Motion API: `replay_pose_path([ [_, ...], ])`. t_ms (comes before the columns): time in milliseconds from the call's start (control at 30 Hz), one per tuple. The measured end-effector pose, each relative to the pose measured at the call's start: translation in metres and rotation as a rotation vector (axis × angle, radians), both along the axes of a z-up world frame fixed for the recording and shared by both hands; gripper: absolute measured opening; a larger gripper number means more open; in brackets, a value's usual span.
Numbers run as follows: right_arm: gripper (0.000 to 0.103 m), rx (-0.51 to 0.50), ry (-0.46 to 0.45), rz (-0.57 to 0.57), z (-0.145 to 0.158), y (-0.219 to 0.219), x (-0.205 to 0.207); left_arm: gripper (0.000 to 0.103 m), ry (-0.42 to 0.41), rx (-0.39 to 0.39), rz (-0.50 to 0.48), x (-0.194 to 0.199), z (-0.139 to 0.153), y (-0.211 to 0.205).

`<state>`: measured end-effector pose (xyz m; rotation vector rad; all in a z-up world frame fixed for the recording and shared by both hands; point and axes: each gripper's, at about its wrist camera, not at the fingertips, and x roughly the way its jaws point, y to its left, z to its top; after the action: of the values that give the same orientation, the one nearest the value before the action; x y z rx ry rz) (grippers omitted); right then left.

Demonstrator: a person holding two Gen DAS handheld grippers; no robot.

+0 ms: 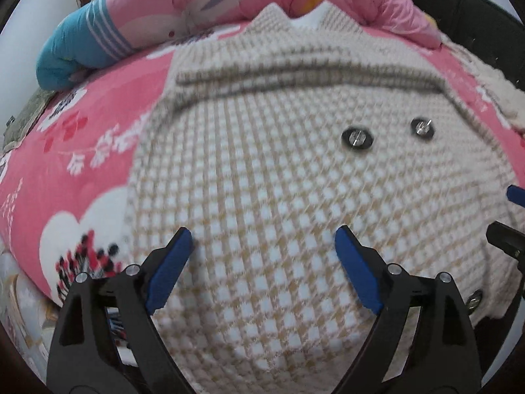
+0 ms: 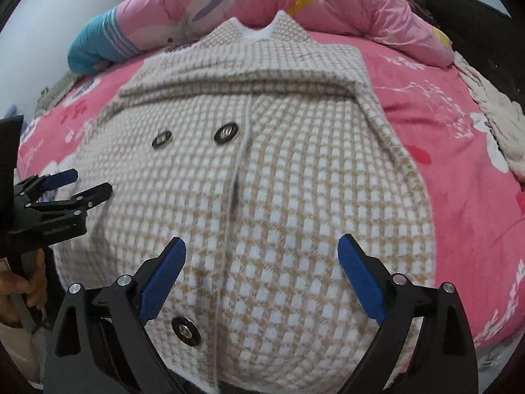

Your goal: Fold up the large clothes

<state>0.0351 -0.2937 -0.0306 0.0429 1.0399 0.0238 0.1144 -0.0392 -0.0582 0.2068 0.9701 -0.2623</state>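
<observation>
A beige-and-white checked coat (image 1: pixel 279 164) with dark round buttons (image 1: pixel 357 138) lies flat on a pink bed, sleeves folded across its upper part. It also fills the right wrist view (image 2: pixel 279 180), collar at the far end. My left gripper (image 1: pixel 264 239) is open and empty just above the coat's near left part. My right gripper (image 2: pixel 262 251) is open and empty above the coat's near right part, beside the front placket (image 2: pixel 239 170). The left gripper also shows at the left edge of the right wrist view (image 2: pixel 83 184), open.
The pink floral bedsheet (image 1: pixel 65 151) surrounds the coat. A rolled pink quilt (image 2: pixel 344 6) and a blue striped pillow (image 1: pixel 72 52) lie along the far edge. A white fuzzy garment (image 2: pixel 495 115) lies at the bed's right side.
</observation>
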Motion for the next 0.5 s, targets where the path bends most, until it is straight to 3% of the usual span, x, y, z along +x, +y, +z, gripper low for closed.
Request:
replay_pose_path([
  [167,0.097,-0.05,0.011,-0.014,-0.017,0.006,-0.002,0.095,-0.005,-0.02,0.04,-0.002,-0.006,0.008],
  [500,0.097,0.017,0.014,-0.062,-0.021,-0.002,-0.012,0.096,0.005,-0.029,0.049,-0.003,-0.008,0.017],
])
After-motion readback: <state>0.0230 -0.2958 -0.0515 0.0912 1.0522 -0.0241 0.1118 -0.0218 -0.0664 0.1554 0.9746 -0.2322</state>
